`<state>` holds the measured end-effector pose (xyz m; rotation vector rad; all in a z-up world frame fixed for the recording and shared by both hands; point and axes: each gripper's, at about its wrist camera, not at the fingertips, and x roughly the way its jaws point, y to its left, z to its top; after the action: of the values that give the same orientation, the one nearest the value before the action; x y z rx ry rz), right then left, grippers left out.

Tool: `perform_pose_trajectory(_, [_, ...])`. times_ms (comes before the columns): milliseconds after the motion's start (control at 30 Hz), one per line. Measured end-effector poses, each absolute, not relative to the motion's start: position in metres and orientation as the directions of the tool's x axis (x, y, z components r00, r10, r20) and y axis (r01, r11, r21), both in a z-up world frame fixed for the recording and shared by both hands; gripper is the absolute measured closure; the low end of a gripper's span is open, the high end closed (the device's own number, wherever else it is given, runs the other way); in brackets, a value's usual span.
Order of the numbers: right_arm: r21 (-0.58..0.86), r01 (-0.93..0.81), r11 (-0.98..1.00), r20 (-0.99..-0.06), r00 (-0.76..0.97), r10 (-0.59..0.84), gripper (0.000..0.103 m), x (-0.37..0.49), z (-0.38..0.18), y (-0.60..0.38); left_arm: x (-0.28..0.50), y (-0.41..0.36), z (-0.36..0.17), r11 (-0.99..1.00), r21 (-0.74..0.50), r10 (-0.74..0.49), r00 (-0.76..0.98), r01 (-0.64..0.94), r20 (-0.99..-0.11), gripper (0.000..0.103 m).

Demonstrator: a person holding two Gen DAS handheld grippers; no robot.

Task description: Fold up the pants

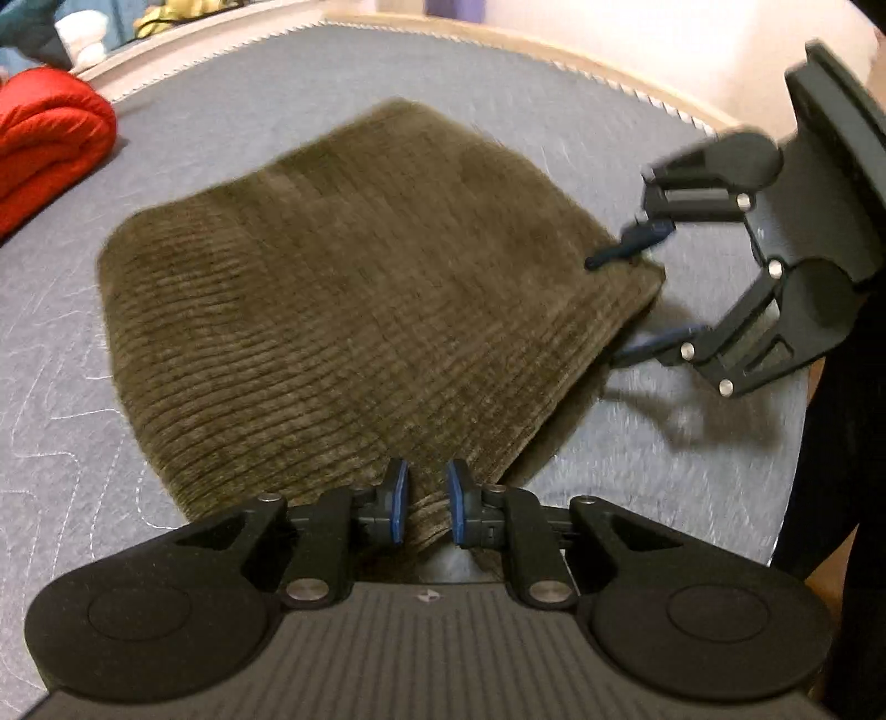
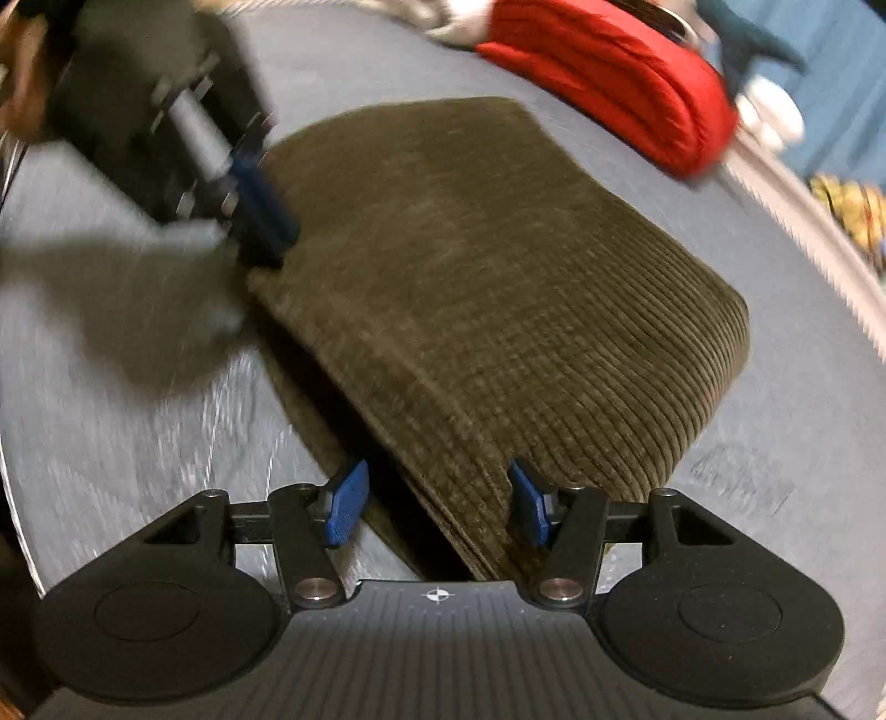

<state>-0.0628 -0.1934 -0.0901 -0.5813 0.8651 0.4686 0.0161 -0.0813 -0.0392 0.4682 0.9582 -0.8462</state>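
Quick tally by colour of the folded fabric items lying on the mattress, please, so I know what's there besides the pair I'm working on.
Olive-brown: 1, the corduroy pants, with both grippers at their near edge.
Red: 1, a folded red bundle near the far edge of the mattress.
Total: 2.
More fabric shows beyond the mattress edge, too blurred to count.

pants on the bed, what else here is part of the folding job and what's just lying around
Job:
- olive corduroy pants, folded
- left hand-held gripper, pinching their near corner
- right hand-held gripper, jaws astride the edge

Lying about:
- red rolled bedding
- yellow-green heap beyond the grey mattress
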Motion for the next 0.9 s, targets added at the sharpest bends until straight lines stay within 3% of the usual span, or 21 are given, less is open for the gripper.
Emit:
perform_pose_trajectory(100, [-0.190,-0.570,0.800,-0.798,0.564,0.212,0.046,-0.057,-0.076,-0.205,0.030,-0.060,-0.018,0.675,-0.079,-0.484,0.360,0.733,-0.797,0.084])
perform_pose_trajectory(200, [-0.066,-0.541,0.838,-0.722,0.606,0.334,0.048,-0.056,-0.050,-0.222,0.048,-0.035,-0.004,0.766,-0.125,-0.488,0.444,0.631,-0.751,0.083])
perform_pose_trajectory(267, [0.014,-0.516,0.857,-0.663,0.637,0.394,0.046,-0.056,-0.037,-0.231,0.058,-0.023,-0.005,0.808,-0.136,-0.457,0.464,0.574,-0.758,0.083])
perform_pose_trajectory(367, [0.101,-0.471,0.876,-0.608,0.668,0.429,0.044,-0.050,-0.029,-0.239,0.067,-0.022,-0.029,0.837,-0.084,-0.351,0.412,0.541,-0.841,0.083])
perform_pose_trajectory(467, [0.034,-0.424,0.905,-0.704,0.633,0.323,0.044,-0.038,-0.050,-0.230,0.060,-0.034,-0.047,0.804,0.018,-0.273,0.396,0.594,-0.877,0.083])
perform_pose_trajectory(533, [-0.040,-0.424,0.905,-0.813,0.540,0.217,0.043,-0.029,-0.076,-0.223,0.061,-0.032,-0.041,0.819,-0.006,-0.291,0.405,0.574,-0.867,0.082])
perform_pose_trajectory(567, [-0.068,-0.439,0.896,-0.820,0.536,0.200,0.041,-0.031,-0.082,-0.220,0.062,-0.030,-0.035,0.834,-0.016,-0.305,0.437,0.552,-0.846,0.082])
perform_pose_trajectory(600, [-0.086,-0.443,0.892,-0.812,0.551,0.195,0.040,-0.032,-0.080,-0.218,0.065,-0.025,-0.028,0.854,-0.020,-0.310,0.479,0.520,-0.822,0.077])
perform_pose_trajectory(633, [-0.078,-0.435,0.897,-0.804,0.559,0.202,0.039,-0.032,-0.076,-0.218,0.068,-0.019,-0.022,0.882,-0.031,-0.306,0.522,0.470,-0.796,0.054])
perform_pose_trajectory(700, [-0.013,-0.396,0.918,-0.776,0.583,0.240,0.038,-0.033,-0.066,-0.227,0.081,-0.003,-0.019,0.931,-0.110,-0.300,0.559,0.348,-0.773,0.031])
perform_pose_trajectory(733, [0.016,-0.379,0.925,-0.755,0.602,0.260,0.037,-0.032,-0.061,-0.232,0.086,0.002,-0.024,0.938,-0.155,-0.309,0.543,0.311,-0.781,0.030])
perform_pose_trajectory(800, [0.047,-0.328,0.943,-0.707,0.657,0.264,0.021,-0.033,-0.052,-0.243,0.095,0.006,-0.040,0.944,-0.223,-0.317,0.486,0.243,-0.815,0.025])
perform_pose_trajectory(867, [0.027,-0.236,0.971,-0.688,0.700,0.189,0.008,-0.032,-0.051,-0.252,0.096,0.005,-0.056,0.950,-0.243,-0.307,0.442,0.196,-0.843,0.022])
perform_pose_trajectory(900, [0.012,-0.182,0.983,-0.693,0.707,0.139,0.006,-0.029,-0.054,-0.257,0.096,0.002,-0.062,0.944,-0.266,-0.324,0.416,0.193,-0.849,0.022])
